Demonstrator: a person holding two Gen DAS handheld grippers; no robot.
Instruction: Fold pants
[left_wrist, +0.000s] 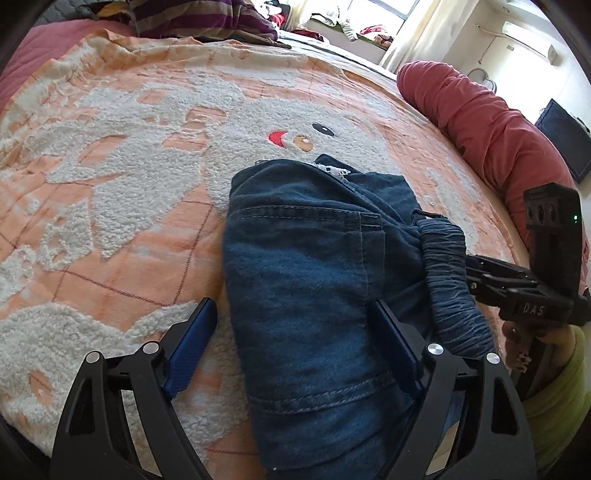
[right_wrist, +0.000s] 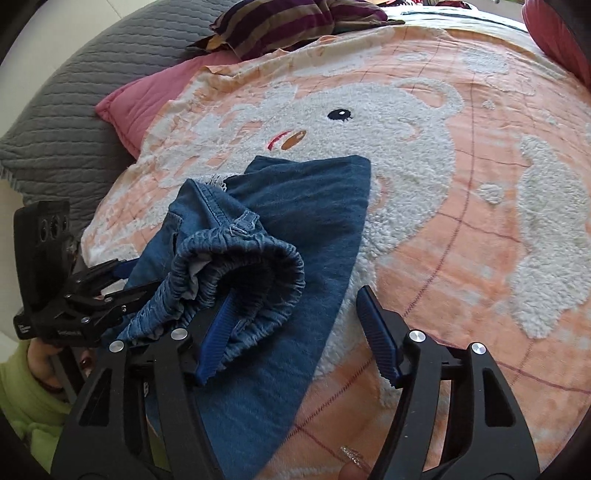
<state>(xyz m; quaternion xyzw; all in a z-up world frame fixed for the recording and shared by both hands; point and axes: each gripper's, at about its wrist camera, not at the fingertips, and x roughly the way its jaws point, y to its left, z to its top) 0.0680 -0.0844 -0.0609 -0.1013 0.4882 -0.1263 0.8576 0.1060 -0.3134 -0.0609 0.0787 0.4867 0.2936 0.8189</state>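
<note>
Blue denim pants (left_wrist: 306, 273) lie in a folded bundle on the orange and white fleece blanket (left_wrist: 122, 177), elastic waistband (left_wrist: 450, 280) at the right. My left gripper (left_wrist: 295, 328) is open, its blue fingers (left_wrist: 195, 339) straddling the near end of the bundle without pinching it. In the right wrist view the pants (right_wrist: 295, 221) lie ahead and left, with the waistband (right_wrist: 240, 273) raised in a loop. My right gripper (right_wrist: 295, 325) is open; its left finger (right_wrist: 218, 336) sits inside the loop, the right finger over the blanket (right_wrist: 480, 206). Each gripper also shows in the other's view: the right gripper (left_wrist: 491, 273), the left gripper (right_wrist: 107, 280).
A red bolster (left_wrist: 491, 129) lies along the bed's right side. A striped purple cloth (right_wrist: 295, 22), a pink pillow (right_wrist: 144, 107) and a grey quilted cover (right_wrist: 74, 103) lie at the far end. A window and curtains (left_wrist: 388, 22) stand beyond the bed.
</note>
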